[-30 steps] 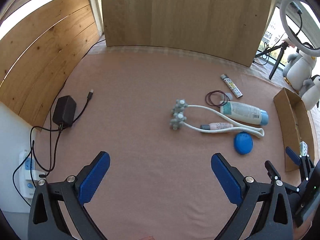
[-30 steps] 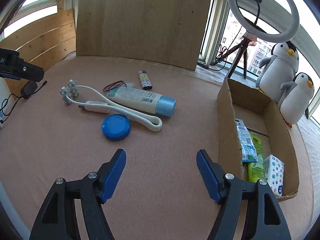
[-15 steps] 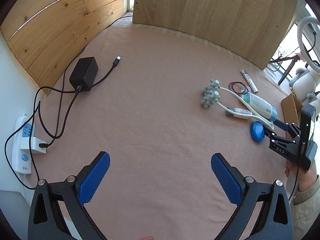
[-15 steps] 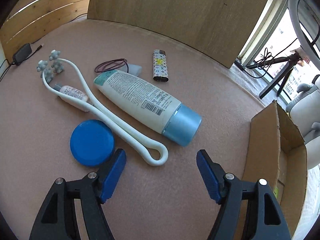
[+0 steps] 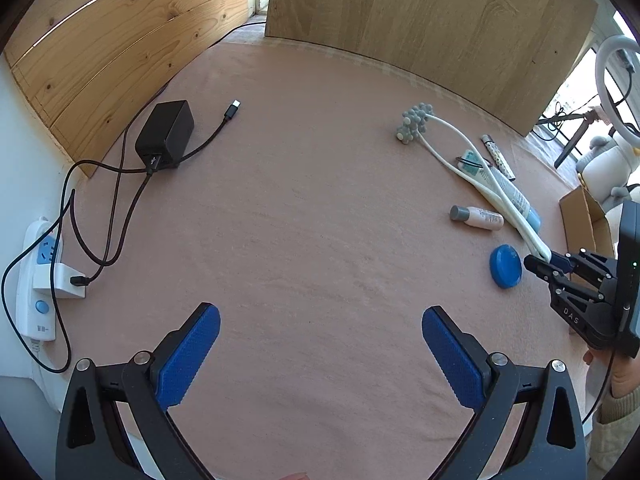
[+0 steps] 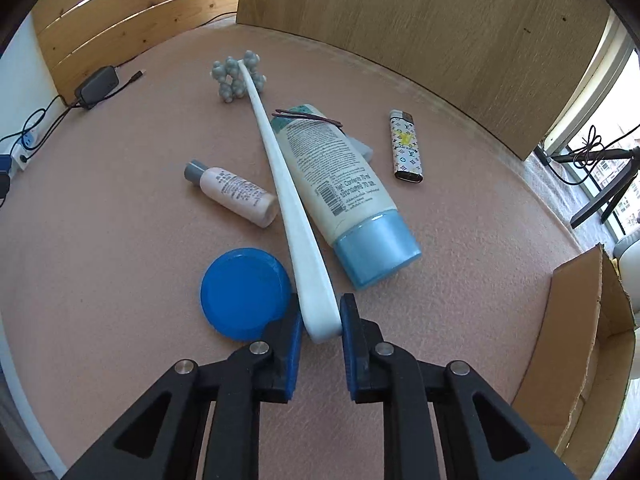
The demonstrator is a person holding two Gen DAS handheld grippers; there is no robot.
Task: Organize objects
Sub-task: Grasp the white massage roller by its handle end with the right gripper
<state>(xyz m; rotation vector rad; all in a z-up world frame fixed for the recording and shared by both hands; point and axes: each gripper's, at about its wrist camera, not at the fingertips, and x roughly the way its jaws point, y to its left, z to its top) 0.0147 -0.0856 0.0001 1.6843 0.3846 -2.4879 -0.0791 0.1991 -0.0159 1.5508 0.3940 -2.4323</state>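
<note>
Right tool (image 6: 320, 330) over hidden massager (image 6: 280, 160) end

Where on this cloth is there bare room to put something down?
The wide middle is bare, between the black charger and the massager. It is crowded where the lotion tube, small bottle, blue lid and lighter lie.

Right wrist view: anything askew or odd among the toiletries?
Yes. A hair tie is draped over the lotion tube, and the white massager, squeezed flat at its handle end by the right gripper, lies against that tube.
</note>
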